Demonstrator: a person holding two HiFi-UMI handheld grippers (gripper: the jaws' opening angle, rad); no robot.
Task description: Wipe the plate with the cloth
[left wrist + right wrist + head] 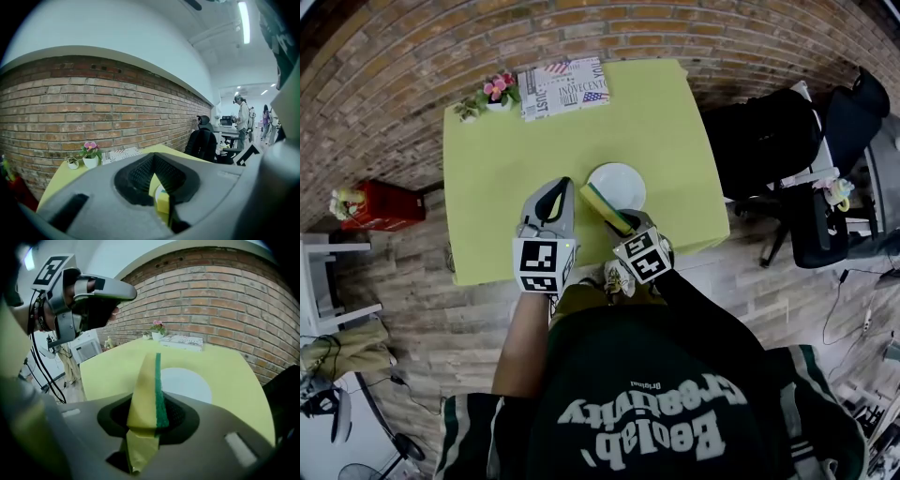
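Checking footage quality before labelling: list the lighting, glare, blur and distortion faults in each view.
Head view: fisheye bends the brickwork into curves; light is even, with no glare on the plate. Left gripper view: corners are darkly vignetted, the ceiling strip light blows out, and the near foreground is soft. Right gripper view: the clamped sponge is fairly sharp, the foreground below it blurred.

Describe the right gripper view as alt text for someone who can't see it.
The right gripper has its jaws shut on a yellow-and-green sponge that stands on edge in front of a white plate on a yellow-green table. The left gripper hangs at upper left, and a brick wall runs behind the table.
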